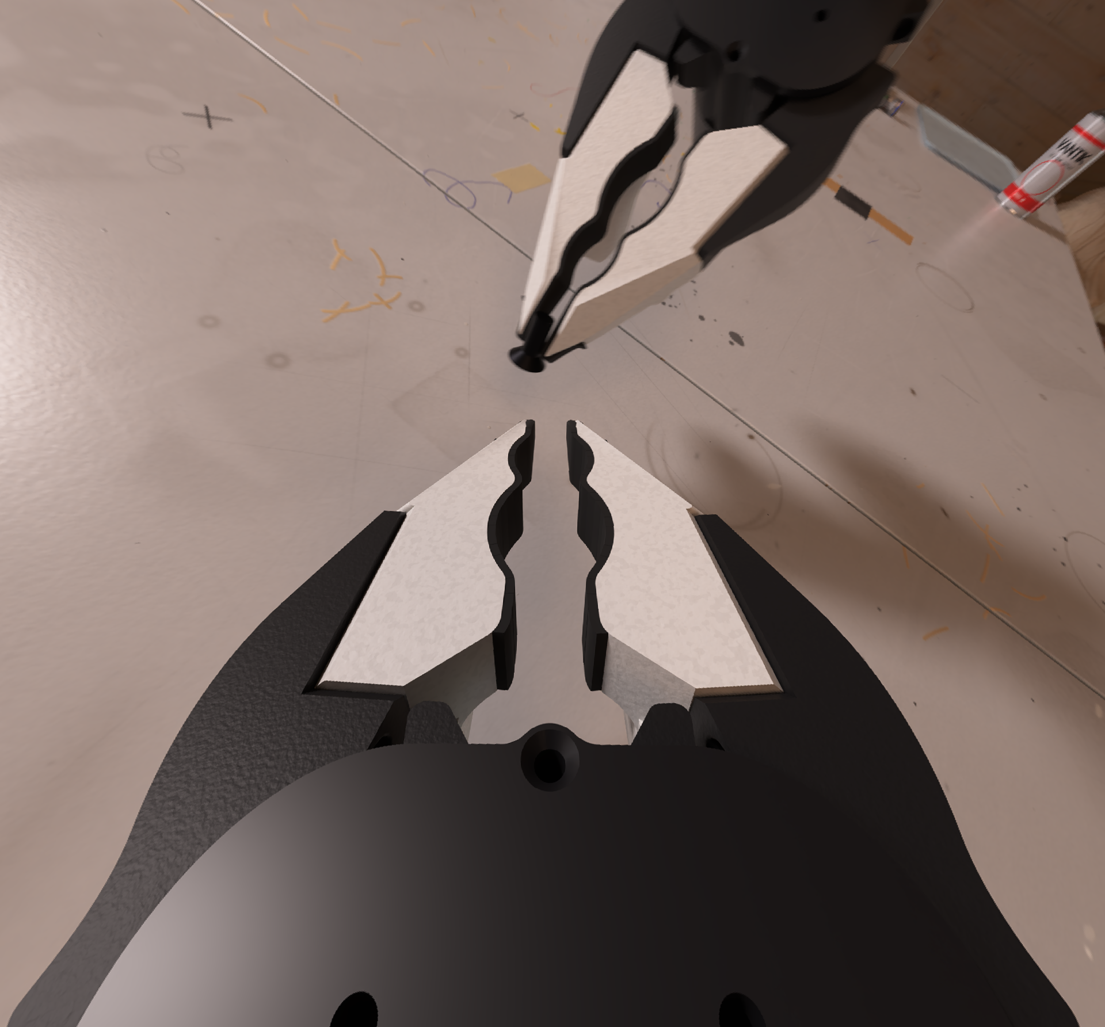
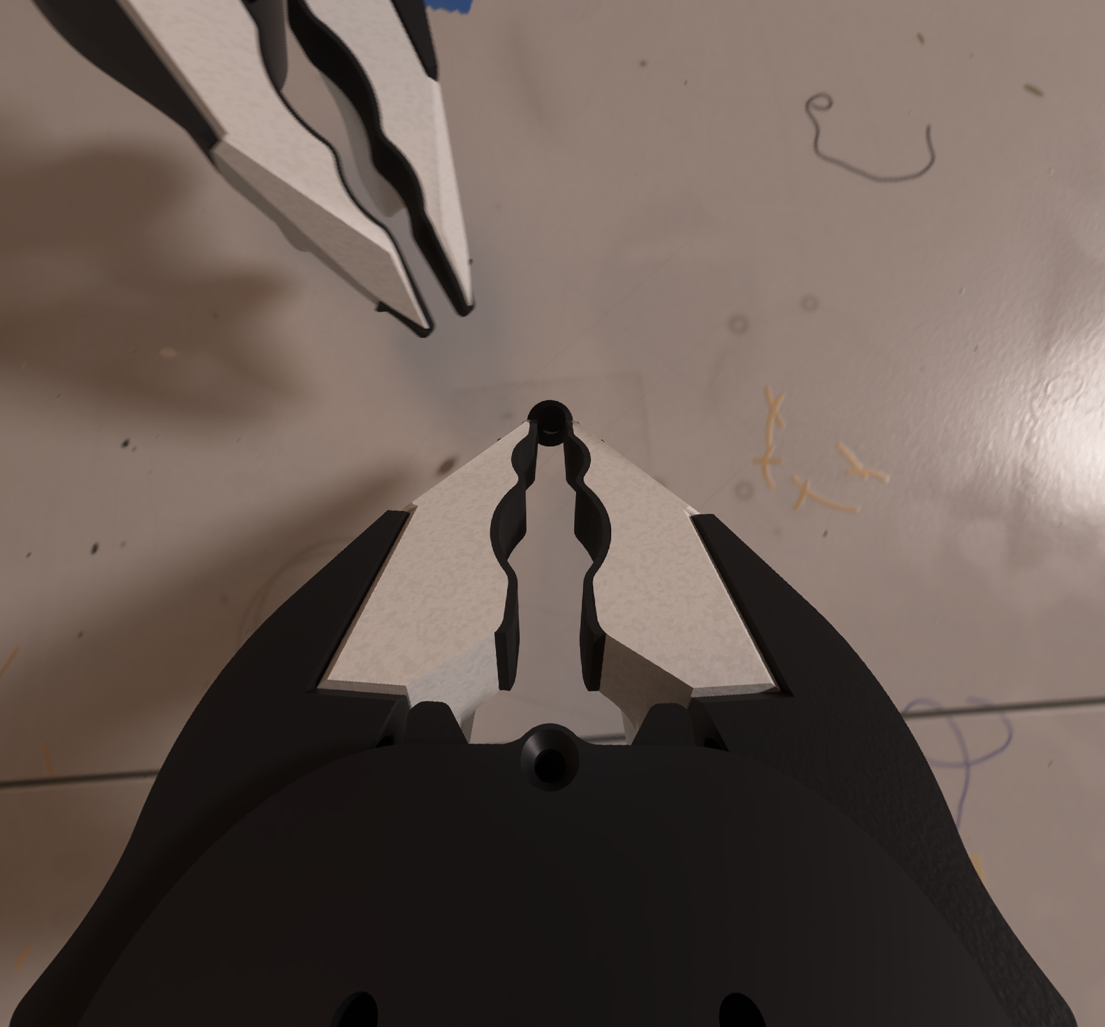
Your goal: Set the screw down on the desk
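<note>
- Left gripper (image 1: 550, 430), near centre of the left wrist view: jaws parted by a narrow gap w/ nothing between them, tips aimed at the screw from just short of it. Seen in the right wrist view (image 2: 445, 320) it hangs at far left, clear of the desk.
- Black screw (image 1: 527, 361), centre: pinched by its shank at the very tips of the right gripper (image 1: 547, 335), flared head down. Head looks to be touching or a hair above the desk (image 1: 179, 460); can't tell which from either view. In the right wrist view the screw (image 2: 549, 421) pokes out past the fingertips (image 2: 515, 430), w/ only a short length of shank held.
- Right gripper: closed on the screw, slanting down from far right.
- Risk 1: grip is at the extreme tips, so a small slip could let the screw twist or drop early.
- Risk 2: if released while tilted, it prob. topples onto its side and rolls in an arc round the head, maybe toward the seam between desk panels (image 1: 777, 430).
- Risk 3: pressing further down could jam the head against the desk and lever the shank out of the pads.
- Risk 4: left gripper sits near; a fwd nudge could knock the screw.
- Far right: red-and-white cylinder (image 1: 1055, 167) lies well apart, no factor.
</note>
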`<action>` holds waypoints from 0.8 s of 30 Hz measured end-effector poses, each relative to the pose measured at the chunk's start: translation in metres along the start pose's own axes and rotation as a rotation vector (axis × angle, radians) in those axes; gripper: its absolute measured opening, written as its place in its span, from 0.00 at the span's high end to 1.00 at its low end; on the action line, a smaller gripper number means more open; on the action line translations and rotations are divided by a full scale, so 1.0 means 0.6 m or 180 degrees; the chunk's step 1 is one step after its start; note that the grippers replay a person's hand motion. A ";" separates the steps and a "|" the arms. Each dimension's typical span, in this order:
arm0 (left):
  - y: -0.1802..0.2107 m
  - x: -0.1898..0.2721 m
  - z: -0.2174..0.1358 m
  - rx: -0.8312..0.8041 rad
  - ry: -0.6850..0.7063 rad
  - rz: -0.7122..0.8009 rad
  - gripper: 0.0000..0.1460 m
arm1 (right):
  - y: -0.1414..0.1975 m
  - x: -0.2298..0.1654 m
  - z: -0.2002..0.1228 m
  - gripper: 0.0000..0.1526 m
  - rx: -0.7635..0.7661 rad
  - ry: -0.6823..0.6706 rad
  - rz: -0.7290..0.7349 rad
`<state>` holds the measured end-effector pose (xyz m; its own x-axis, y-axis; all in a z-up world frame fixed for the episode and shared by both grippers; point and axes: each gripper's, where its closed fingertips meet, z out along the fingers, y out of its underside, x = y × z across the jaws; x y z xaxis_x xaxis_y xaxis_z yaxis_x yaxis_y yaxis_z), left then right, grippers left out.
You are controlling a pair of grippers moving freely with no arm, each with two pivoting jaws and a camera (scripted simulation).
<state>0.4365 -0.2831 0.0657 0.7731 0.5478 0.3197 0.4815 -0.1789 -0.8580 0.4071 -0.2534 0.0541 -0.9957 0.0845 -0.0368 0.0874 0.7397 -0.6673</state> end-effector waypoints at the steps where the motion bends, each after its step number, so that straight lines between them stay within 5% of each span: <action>1: -0.004 -0.004 -0.009 0.0035 0.0027 0.0011 0.94 | -0.010 0.008 0.007 0.95 0.0002 -0.0003 -0.0019; 11: -0.019 -0.058 -0.098 0.0153 0.0424 0.0031 0.96 | -0.029 0.053 0.098 0.95 -0.0262 -0.0131 -0.0437; 24: -0.025 -0.052 -0.113 0.0351 0.0733 0.0063 0.93 | -0.020 0.068 0.109 0.94 -0.0714 -0.0195 -0.0549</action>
<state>0.4328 -0.3529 0.0957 0.8616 0.3421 0.3749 0.4273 -0.0906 -0.8995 0.3636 -0.3026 0.0119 -0.9958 -0.0908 0.0135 -0.0858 0.8694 -0.4865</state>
